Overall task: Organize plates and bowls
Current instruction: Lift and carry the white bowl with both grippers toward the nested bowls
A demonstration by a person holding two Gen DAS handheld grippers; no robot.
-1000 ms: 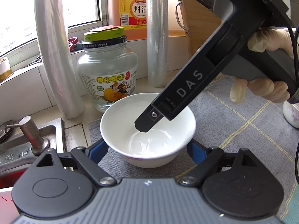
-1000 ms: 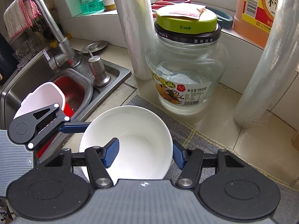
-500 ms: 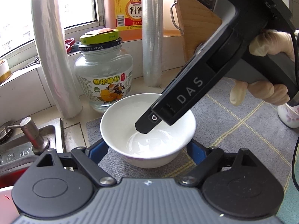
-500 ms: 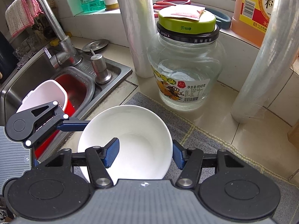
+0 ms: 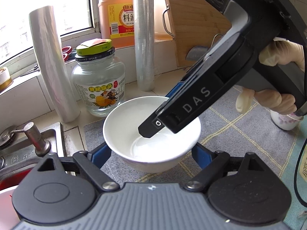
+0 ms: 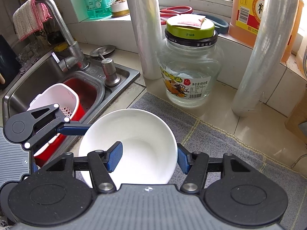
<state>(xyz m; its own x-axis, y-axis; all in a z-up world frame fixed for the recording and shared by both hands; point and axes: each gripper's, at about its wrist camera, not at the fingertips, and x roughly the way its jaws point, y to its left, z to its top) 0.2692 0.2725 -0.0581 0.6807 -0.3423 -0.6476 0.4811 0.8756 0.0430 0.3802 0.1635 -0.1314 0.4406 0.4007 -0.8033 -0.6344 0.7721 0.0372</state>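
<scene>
A plain white bowl [image 5: 124,126] hangs just above the grey checked mat [image 5: 239,134], gripped from two sides. My left gripper [image 5: 149,154] clamps the bowl's lower outside wall between its blue pads. My right gripper [image 6: 148,158] is shut on the bowl [image 6: 142,134] across its rim, one pad inside and the other outside the wall. In the left wrist view the right gripper's inner finger [image 5: 151,128] reaches down into the bowl, and a gloved hand [image 5: 278,103] holds its handle. One left finger [image 6: 74,128] touches the bowl's side in the right wrist view.
A green-lidded glass jar [image 5: 98,84], two cling film rolls [image 5: 51,63] [image 5: 144,38], an orange bottle [image 5: 117,13] and a wooden board [image 5: 195,19] line the back. The sink [image 6: 38,72] with a red-and-white basket [image 6: 63,99] lies left. A flowered cup [image 5: 284,120] stands right.
Both grippers have moved together with the bowl, a little up and away from the jar. The grip on the bowl looks the same throughout.
</scene>
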